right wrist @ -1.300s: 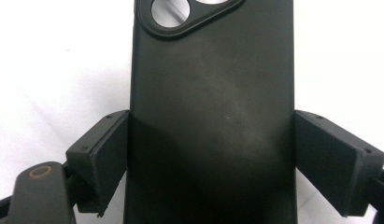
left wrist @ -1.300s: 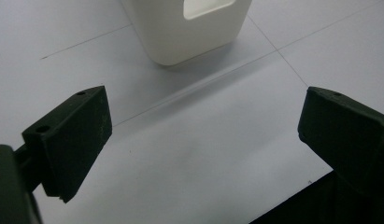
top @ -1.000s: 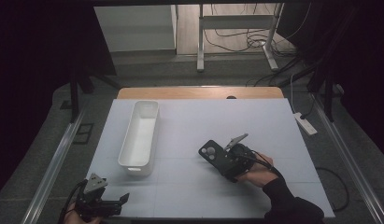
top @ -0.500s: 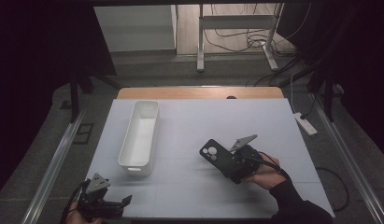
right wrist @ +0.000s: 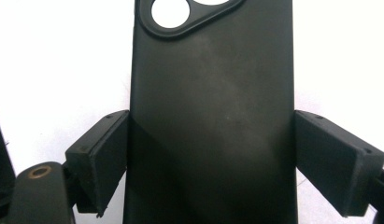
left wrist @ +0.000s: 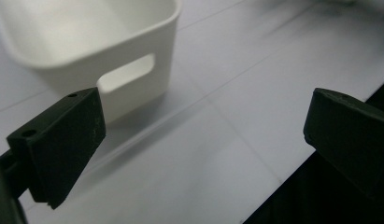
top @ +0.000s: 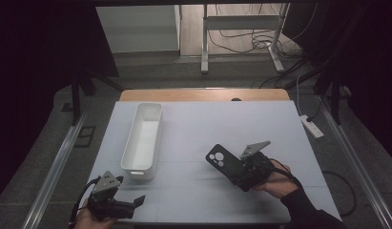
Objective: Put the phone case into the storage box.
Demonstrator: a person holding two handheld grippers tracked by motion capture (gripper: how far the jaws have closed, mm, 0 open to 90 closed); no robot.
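The right gripper (top: 234,172) clamps a black phone case (top: 223,163) by its long edges, seemingly just above the table (top: 279,124); the left gripper (top: 136,202) waits wide open and empty. The white bin (top: 143,138) looks the likely destination.

Pale table (top: 198,126) (wood strip at far edge): white bin (top: 142,137) on it.

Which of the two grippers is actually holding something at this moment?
The right gripper: its jaws press both long edges of the black phone case. The left gripper, at the table's near left corner beside the white bin, has its jaws spread apart around nothing.
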